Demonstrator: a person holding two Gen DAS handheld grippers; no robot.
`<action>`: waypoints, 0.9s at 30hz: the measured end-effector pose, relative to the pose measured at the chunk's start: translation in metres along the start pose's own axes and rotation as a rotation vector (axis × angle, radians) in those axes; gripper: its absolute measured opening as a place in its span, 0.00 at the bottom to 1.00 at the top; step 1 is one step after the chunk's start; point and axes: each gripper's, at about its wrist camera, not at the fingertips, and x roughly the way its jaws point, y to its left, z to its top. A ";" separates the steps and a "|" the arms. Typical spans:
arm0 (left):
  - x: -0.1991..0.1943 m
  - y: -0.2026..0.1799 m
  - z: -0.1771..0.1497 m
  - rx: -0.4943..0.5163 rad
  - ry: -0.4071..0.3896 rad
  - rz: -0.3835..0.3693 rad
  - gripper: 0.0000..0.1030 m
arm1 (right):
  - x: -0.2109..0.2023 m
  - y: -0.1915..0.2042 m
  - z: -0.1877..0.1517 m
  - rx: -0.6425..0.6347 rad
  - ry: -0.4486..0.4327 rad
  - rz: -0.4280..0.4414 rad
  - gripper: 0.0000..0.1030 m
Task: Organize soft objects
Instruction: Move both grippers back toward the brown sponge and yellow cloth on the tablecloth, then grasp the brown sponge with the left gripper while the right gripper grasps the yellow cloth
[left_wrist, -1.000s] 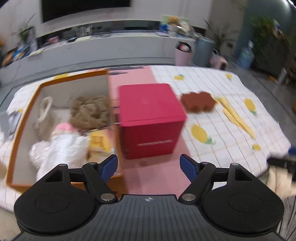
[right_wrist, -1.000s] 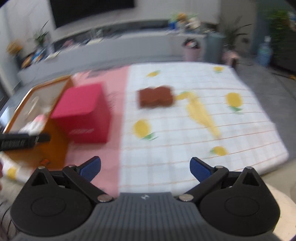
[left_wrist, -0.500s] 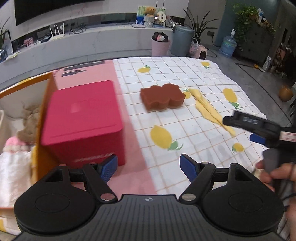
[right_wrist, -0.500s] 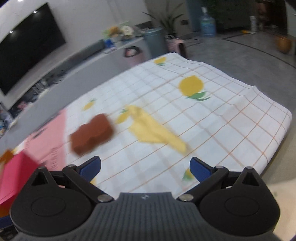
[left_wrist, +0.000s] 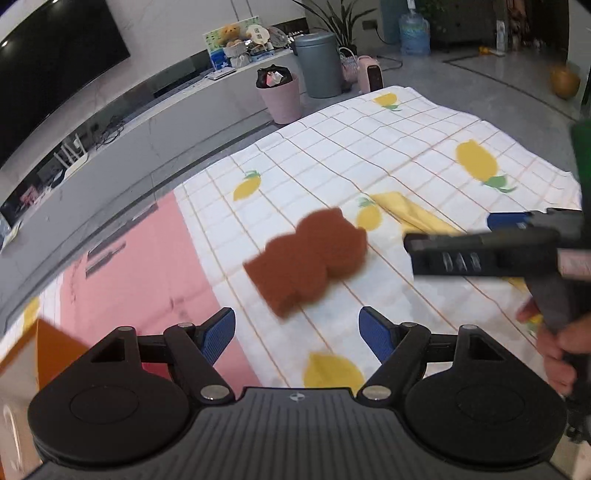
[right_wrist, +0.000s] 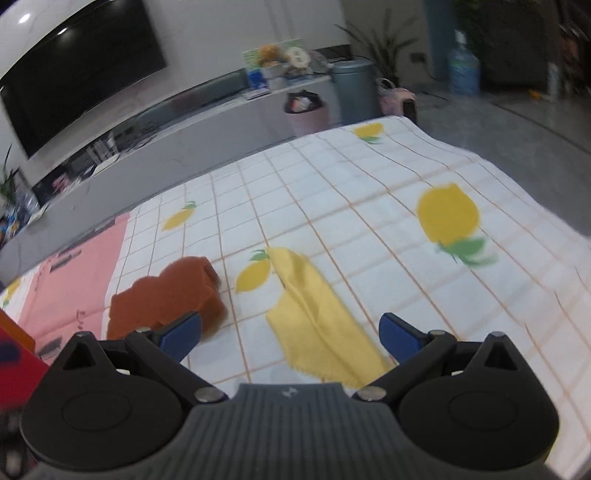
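Left wrist view: left gripper (left_wrist: 297, 330) fingers wide apart, empty, brown scalloped sponge (left_wrist: 308, 260) just beyond on lemon-print checked cloth (left_wrist: 406, 147). Right gripper (right_wrist: 290, 332) fingers wide apart, empty, over folded yellow cloth (right_wrist: 317, 317); sponge near left.

No readable text or labels anywhere.

Both tools, L (left_wrist: 296, 329) & R (right_wrist: 290, 333), jaws wide apart, holding nothing.
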 end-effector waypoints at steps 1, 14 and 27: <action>0.007 0.001 0.006 0.009 -0.001 -0.014 0.87 | 0.006 0.001 0.001 -0.026 0.006 -0.004 0.97; 0.089 0.004 0.032 0.169 0.040 -0.162 0.88 | 0.054 -0.020 0.009 -0.223 0.080 -0.010 0.97; 0.113 -0.023 0.031 0.459 0.017 -0.102 0.95 | 0.043 0.006 0.000 -0.450 0.033 0.023 0.54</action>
